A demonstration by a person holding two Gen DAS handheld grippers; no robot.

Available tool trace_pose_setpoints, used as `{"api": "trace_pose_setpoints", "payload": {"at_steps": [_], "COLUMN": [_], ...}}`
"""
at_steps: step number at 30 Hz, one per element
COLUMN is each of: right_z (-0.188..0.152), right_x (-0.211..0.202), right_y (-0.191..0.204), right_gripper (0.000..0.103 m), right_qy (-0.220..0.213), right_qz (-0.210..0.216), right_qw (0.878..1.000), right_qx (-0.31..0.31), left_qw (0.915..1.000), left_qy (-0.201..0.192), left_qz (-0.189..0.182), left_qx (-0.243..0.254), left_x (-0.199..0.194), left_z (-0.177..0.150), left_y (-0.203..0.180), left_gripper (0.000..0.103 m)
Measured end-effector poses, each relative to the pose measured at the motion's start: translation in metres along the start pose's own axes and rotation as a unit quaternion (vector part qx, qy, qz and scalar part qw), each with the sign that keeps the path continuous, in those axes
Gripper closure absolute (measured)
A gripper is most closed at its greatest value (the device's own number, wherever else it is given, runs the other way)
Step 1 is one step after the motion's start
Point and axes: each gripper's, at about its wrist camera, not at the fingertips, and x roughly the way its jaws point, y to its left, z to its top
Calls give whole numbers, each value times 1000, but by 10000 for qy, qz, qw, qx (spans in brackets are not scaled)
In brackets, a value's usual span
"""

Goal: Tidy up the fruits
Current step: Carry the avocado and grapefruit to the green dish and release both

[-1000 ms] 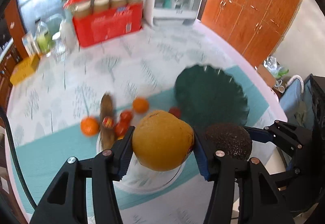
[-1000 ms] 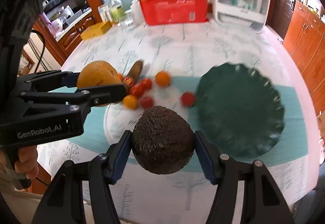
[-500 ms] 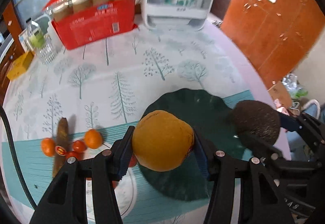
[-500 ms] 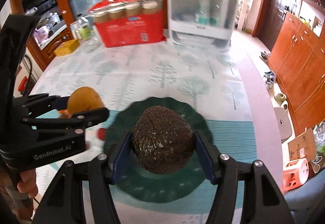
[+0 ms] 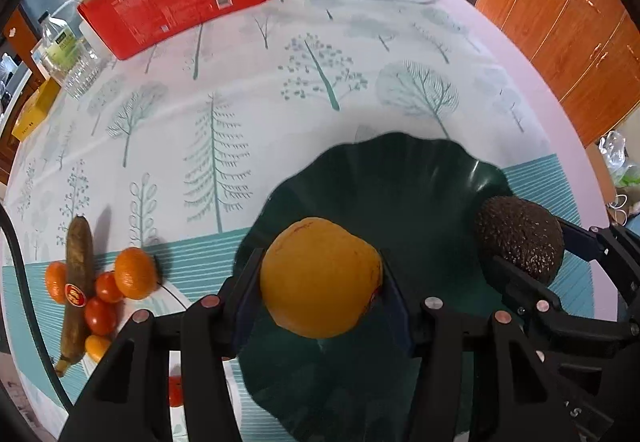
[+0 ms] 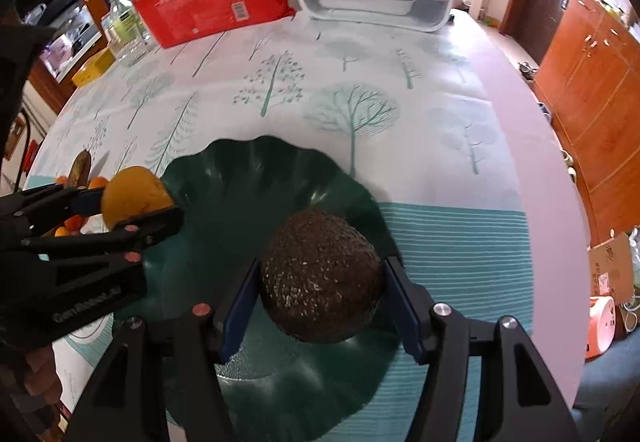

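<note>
Both claws have swung away from the white plate and its small fruits and now hang over the green dish. The left claw grips the orange; the right claw clamps the avocado (neither fruit touches the dish yet, as far as I can judge). Lowering and releasing should come next.

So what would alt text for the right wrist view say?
The right gripper grips a dark avocado over a green plate on a tree-print tablecloth. At left, the left gripper holds an orange over the plate's edge.
</note>
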Motion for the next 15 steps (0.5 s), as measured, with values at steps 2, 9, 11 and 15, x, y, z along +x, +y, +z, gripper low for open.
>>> {"api": "trace_pose_setpoints", "payload": {"at_steps": [2,9,11,15], "right_z": [-1,-2,-1,-2], "right_x": [4,12,12,7], "right_y": [2,4,4,3], "right_gripper": [41,41,40,40], "right_qy": [10,37,64,-6], "right_qz": [1,-49,-65,-127], "right_qw": [10000,9999,9999,9998], "right_qx": [-56,-153,-147,-144], "left_qw": [10000,9999,9999,9996], "left_qy": [44,118,72,213], "left_qz": [1,-12,96,154], "left_qx": [10,28,69,-81], "left_x": [4,12,11,12], "left_z": [-3,-8,-9,-8], "left_y": [-1,-3,-4,5], "left_gripper": [50,48,40,22]}}
